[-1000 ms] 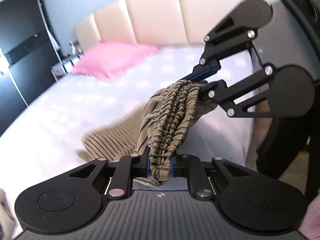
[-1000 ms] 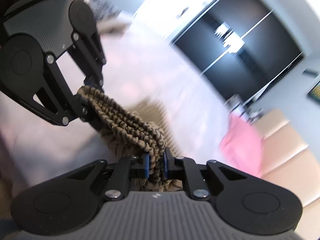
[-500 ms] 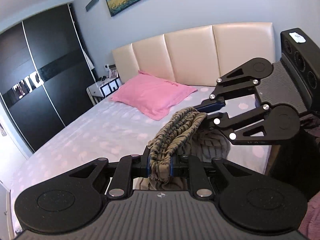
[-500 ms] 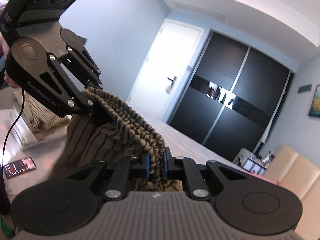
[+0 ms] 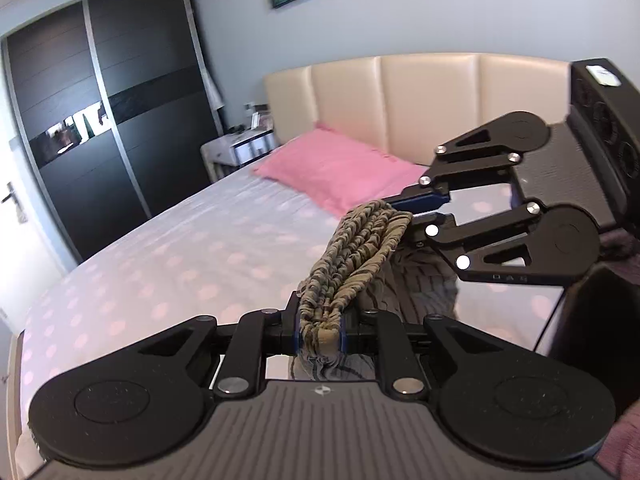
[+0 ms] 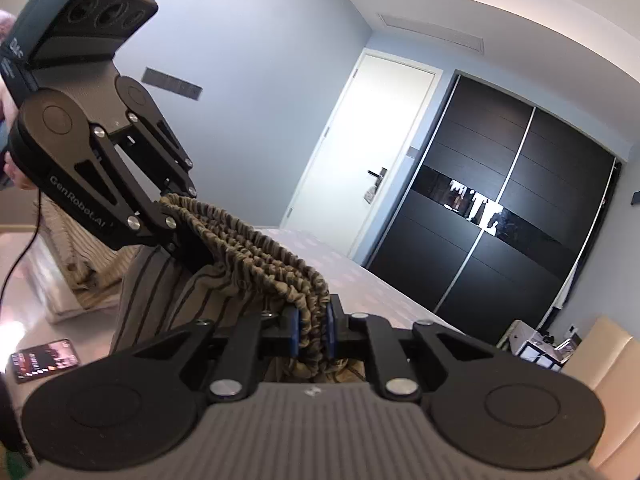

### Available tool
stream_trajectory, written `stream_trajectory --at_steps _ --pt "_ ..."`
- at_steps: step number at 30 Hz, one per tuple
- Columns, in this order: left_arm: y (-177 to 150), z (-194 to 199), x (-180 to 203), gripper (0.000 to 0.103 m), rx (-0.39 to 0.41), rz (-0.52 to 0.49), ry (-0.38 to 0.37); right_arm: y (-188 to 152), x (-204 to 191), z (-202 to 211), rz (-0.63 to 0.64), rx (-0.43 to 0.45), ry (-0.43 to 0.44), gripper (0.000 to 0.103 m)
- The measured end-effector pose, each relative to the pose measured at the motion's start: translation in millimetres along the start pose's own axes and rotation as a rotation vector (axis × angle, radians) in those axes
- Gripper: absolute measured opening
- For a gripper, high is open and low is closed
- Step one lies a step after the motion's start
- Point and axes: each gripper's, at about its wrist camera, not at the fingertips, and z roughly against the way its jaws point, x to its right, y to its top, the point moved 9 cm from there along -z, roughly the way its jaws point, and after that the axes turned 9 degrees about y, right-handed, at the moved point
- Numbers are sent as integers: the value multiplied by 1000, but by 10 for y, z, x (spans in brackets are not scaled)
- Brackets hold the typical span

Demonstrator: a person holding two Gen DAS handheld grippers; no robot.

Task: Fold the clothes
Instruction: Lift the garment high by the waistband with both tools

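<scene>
A tan garment with dark stripes (image 5: pixel 352 248) hangs in the air above the bed, its gathered elastic waistband stretched between both grippers. My left gripper (image 5: pixel 319 334) is shut on one end of the waistband. The right gripper (image 5: pixel 420 210) shows in the left wrist view, clamped on the other end. In the right wrist view my right gripper (image 6: pixel 312 334) is shut on the waistband (image 6: pixel 256 252), and the left gripper (image 6: pixel 176 210) grips the far end. The striped fabric (image 6: pixel 168 296) drops below the band.
The bed (image 5: pixel 192 256) has a pale dotted sheet, a pink pillow (image 5: pixel 336 168) and a cream headboard (image 5: pixel 400 100). A dark sliding wardrobe (image 6: pixel 500 220) and a white door (image 6: pixel 360 152) stand beyond. A nightstand (image 5: pixel 236 152), folded striped clothes (image 6: pixel 72 264) and a phone (image 6: pixel 42 360) lie nearby.
Both grippers rose with the garment, lifting it off the sheet. The views tilted up from the bed to the headboard, wall and wardrobe. Both grips held.
</scene>
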Motion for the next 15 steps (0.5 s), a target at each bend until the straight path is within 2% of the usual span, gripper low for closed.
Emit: stream_trajectory --at_steps 5,7,10,12,15 --pt "156 -375 -372 14 30 12 99 -37 192 -465 23 -5 -136 14" --pt "283 -457 -489 14 88 -2 139 -16 303 -585 26 19 -198 14" --pt "446 -467 -572 14 182 -27 182 83 467 -637 23 102 -288 14" --pt "538 -439 -595 14 244 -47 204 132 515 -616 25 141 -312 14" --pt "409 -436 -508 14 224 -97 175 81 482 -619 58 138 -280 14"
